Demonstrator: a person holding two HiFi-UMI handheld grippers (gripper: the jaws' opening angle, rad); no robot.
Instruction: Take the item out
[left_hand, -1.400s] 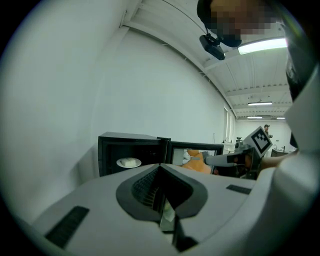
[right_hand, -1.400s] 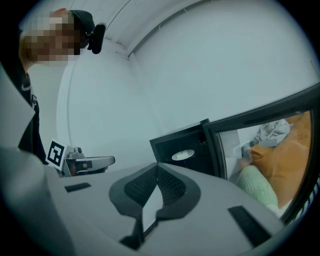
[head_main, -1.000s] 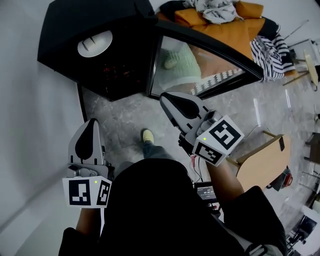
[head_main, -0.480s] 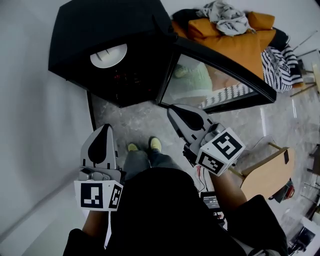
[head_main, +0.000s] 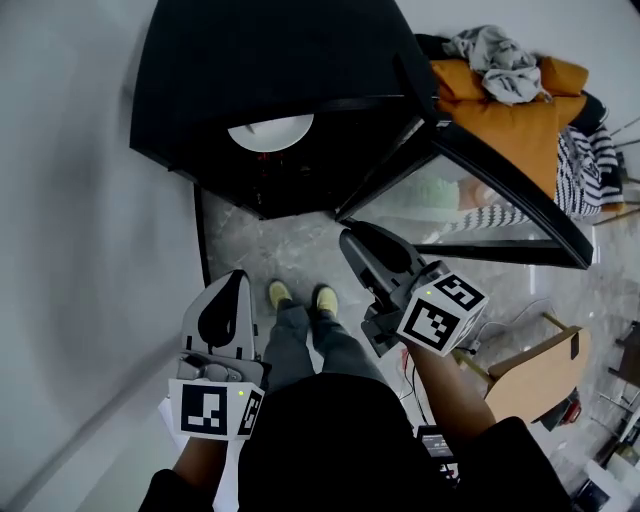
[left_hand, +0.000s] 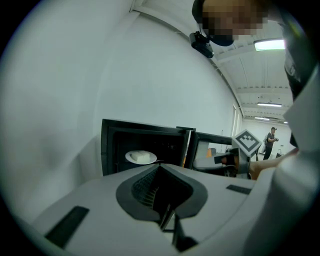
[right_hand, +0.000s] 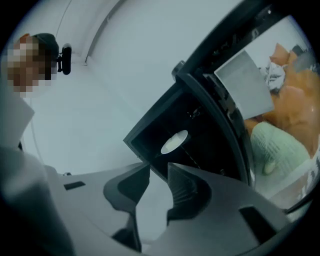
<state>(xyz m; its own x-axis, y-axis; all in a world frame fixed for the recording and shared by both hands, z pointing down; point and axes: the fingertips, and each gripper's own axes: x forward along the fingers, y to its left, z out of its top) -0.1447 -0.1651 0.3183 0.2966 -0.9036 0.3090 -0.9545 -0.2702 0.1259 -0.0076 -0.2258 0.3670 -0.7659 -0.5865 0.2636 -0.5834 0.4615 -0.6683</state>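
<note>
A white plate (head_main: 270, 132) with a pale block on it (left_hand: 141, 157) sits on a rack inside a black cabinet (head_main: 250, 60) whose glass door (head_main: 490, 200) stands open to the right. In the right gripper view the plate (right_hand: 174, 141) lies beyond the jaws. My right gripper (head_main: 352, 240) hangs in the air short of the door opening; its jaws are opening, with a gap and nothing between them (right_hand: 159, 172). My left gripper (head_main: 237, 280) is lower left, clear of the cabinet, jaws shut and empty (left_hand: 161, 167).
The person's two feet in yellow shoes (head_main: 300, 297) stand on the grey stone floor before the cabinet. A white wall (head_main: 80, 250) runs along the left. An orange sofa (head_main: 500, 110) with clothes lies behind the door, a wooden seat (head_main: 530, 350) at the right.
The cabinet has shifted right and nearer in the head view, and both feet now show. Both grippers have drifted right. The right gripper stays pointed at the door opening.
</note>
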